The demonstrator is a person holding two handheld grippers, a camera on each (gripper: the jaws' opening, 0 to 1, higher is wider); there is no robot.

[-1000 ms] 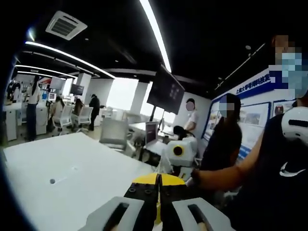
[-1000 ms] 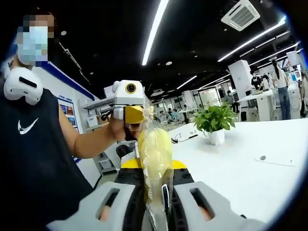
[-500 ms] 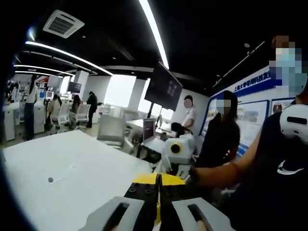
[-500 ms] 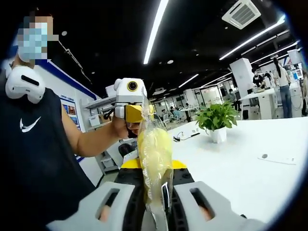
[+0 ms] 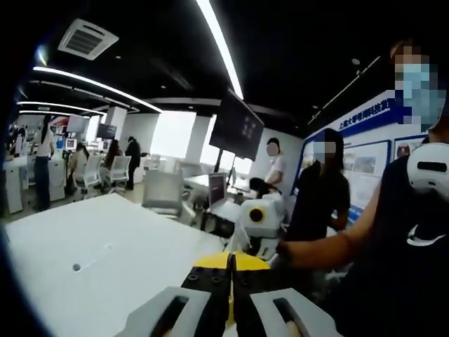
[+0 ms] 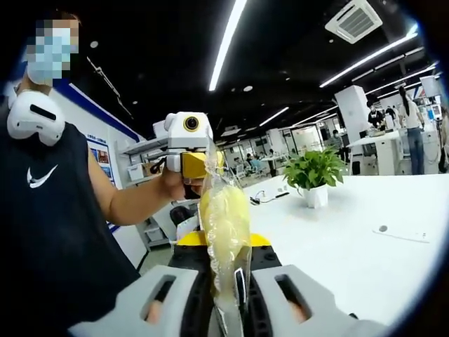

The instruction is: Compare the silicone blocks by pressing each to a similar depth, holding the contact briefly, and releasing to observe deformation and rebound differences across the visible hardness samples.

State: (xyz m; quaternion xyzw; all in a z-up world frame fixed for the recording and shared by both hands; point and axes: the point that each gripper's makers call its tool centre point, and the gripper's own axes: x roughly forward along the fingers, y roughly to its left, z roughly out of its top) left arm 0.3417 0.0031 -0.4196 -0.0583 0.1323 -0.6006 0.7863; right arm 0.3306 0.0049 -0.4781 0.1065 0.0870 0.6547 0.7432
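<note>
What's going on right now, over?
Both grippers shut on yellow bagged piece, held stretched between them above white table. No pressing under way. Nothing in the way.

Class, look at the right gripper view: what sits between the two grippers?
A yellow item in a clear plastic bag spans the stretch between them. The right gripper clamps its lower end and the left gripper holds its top.

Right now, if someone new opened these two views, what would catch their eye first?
Most striking is the yellow item in a clear plastic bag, stretched between the right tongs at the bottom of the right gripper view and the left tongs further up, both closed on it. To the right, a potted plant stands on the white table. In the left gripper view, the person's arm reaches in from the right.
</note>
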